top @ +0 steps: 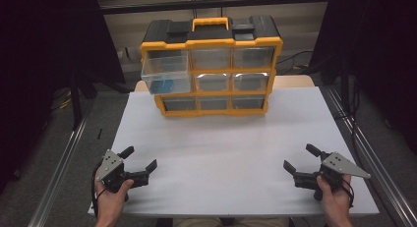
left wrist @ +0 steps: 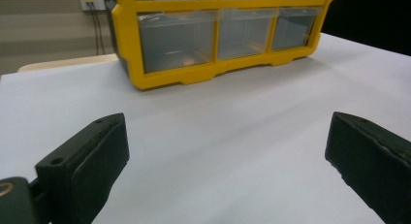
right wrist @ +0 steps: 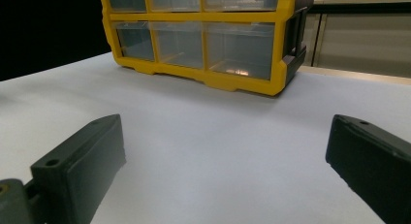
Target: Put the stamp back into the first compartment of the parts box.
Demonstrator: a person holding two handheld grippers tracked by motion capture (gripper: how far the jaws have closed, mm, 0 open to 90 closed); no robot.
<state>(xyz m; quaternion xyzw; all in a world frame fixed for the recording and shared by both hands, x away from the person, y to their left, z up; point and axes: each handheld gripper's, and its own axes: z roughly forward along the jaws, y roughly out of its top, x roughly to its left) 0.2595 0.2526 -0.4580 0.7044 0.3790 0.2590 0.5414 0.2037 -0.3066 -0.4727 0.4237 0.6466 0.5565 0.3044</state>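
Left tongs point(top: 141, 158) agape, right tongs point(top: 301, 157) agape

we look along the right gripper point(right wrist: 225, 161), its two black jaws rising wide apart from the bottom corners with nothing between them but the bare white table top point(right wrist: 218, 136). ahead of us stands a yellow drawer cabinet point(right wrist: 203, 35) on the table, well apart from the jaws. we see its bottom row of three clear drawers point(right wrist: 194, 44) shut in the frame, and a black side panel point(right wrist: 294, 35) at its right end. behind it runs a pale wall point(right wrist: 358, 44).
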